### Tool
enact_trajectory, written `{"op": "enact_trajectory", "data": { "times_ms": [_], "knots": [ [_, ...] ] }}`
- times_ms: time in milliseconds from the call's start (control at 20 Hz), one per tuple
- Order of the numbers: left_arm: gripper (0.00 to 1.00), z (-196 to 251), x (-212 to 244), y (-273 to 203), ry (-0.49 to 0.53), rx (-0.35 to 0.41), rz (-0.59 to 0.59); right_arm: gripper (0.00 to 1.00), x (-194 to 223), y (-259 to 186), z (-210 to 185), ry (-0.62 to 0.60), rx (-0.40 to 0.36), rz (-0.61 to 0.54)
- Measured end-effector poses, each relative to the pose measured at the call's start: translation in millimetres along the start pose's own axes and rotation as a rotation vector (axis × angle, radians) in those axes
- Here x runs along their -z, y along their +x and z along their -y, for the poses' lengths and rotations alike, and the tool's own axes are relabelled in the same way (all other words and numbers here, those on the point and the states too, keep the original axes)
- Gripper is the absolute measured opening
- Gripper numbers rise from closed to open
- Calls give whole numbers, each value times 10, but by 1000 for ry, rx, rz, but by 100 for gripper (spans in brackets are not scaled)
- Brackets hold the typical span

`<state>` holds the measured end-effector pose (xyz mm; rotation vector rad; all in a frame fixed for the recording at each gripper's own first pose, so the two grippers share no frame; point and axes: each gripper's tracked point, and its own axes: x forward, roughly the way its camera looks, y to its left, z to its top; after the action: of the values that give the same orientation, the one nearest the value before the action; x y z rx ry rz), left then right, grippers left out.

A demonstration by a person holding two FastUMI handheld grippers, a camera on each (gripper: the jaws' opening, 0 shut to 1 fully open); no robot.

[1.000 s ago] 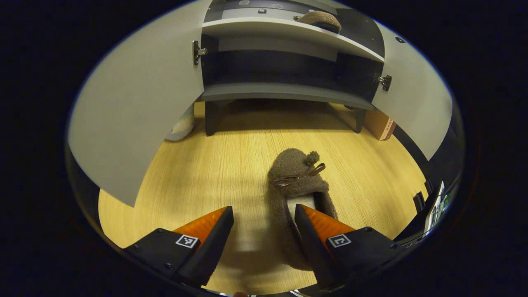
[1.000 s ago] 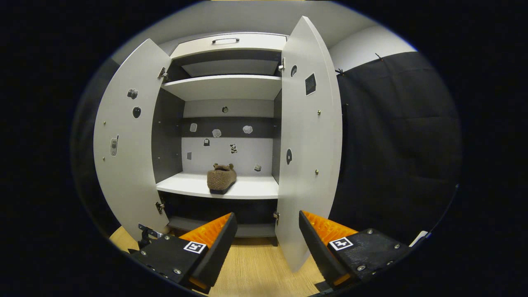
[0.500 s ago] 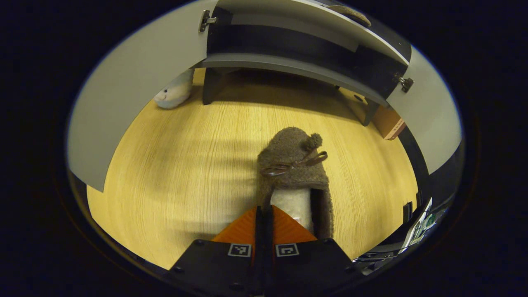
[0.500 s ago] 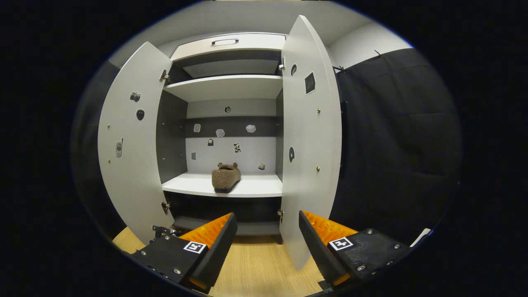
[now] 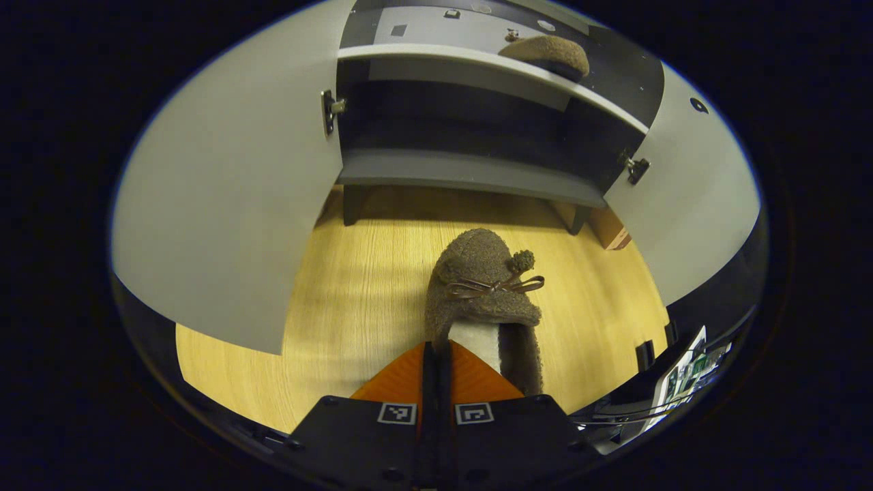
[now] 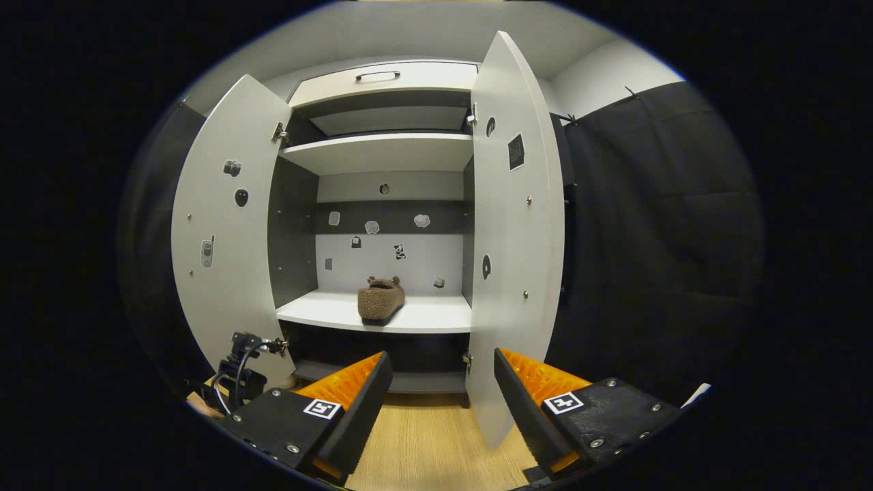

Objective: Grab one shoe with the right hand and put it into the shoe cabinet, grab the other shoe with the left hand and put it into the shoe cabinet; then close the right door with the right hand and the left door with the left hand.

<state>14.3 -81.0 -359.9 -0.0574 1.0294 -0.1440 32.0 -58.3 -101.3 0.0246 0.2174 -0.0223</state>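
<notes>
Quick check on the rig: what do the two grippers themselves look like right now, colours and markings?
Both match: the left gripper and right gripper have orange wedge-shaped fingers with ridged pads, on black bodies with screws. Each finger base carries a small square black-and-white marker.

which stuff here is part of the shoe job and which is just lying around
Part of the job:
- shoe in the left tool, which is shut on its side wall
- other shoe, already on the cabinet shelf
- left door and right door, both open
- right tool, open

Lying about:
- cardboard box beside the cabinet
</notes>
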Motion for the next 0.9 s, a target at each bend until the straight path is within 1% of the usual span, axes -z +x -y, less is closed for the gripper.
{"op": "enact_trajectory", "data": {
  "times_ms": [150,300,500,550,750,900],
  "knots": [
    [7,21,-443,-336,-11,-7,60,92,-56,8,-15,17,-23,9],
    [7,58,-857,-640,1,-20,126,92,-91,27,-47,8,-48,17],
    [7,159,-1347,-974,12,-17,214,92,-115,12,-72,6,-75,21],
    [7,178,-1486,-1007,24,-16,232,92,-125,13,-80,7,-80,22],
    [7,164,-2020,-1117,-2,-31,293,92,-177,6,-96,-1,-91,31],
    [6,150,-2453,-1165,5,-45,337,92,-242,23,-113,1,-96,41]
  ]
}}
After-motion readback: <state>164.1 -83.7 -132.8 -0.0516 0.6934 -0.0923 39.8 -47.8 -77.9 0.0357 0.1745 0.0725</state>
